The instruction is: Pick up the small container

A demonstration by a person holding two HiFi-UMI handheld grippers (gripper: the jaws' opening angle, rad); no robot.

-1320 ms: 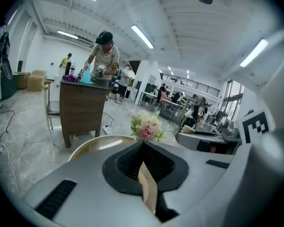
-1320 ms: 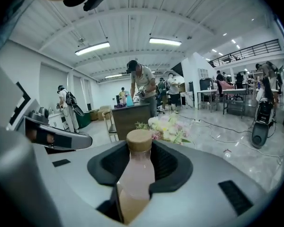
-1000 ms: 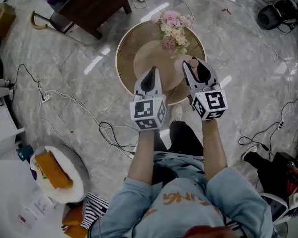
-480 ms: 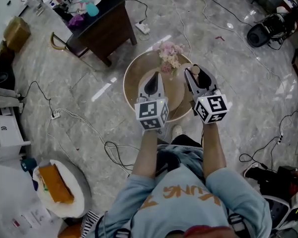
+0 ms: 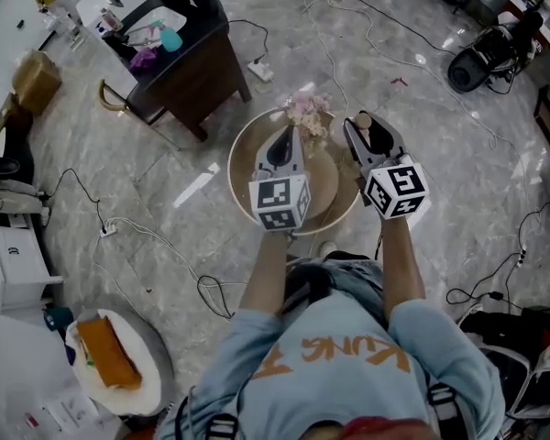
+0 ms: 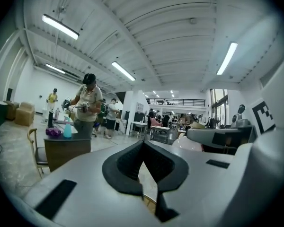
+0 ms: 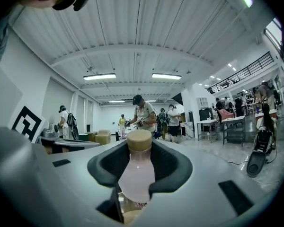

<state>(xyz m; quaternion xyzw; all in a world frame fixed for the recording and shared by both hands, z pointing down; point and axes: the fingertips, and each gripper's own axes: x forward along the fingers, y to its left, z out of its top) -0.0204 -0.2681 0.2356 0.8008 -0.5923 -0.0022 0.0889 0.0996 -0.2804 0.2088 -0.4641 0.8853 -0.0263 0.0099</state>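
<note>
The small container (image 7: 137, 171) is a pale pink bottle with a tan cap. It stands upright between the pads of my right gripper (image 7: 138, 150), which is shut on its body. In the head view the tan cap (image 5: 361, 119) shows at the tips of the right gripper (image 5: 362, 128), held up above the round table (image 5: 241, 168). My left gripper (image 5: 282, 143) hovers beside it over the table. In the left gripper view the left gripper (image 6: 144, 148) has its black pads meeting, with nothing between them.
A bunch of pink flowers (image 5: 308, 110) stands on the round table's far side. A dark wooden desk (image 5: 191, 60) with a chair is at the upper left. Cables trail over the marble floor (image 5: 147, 236). A black device (image 5: 470, 62) lies at the upper right. Several people stand in the hall.
The table now looks smaller and farther below. Both grippers have come up from it, the right one still holding the bottle. The jaws have not changed.
</note>
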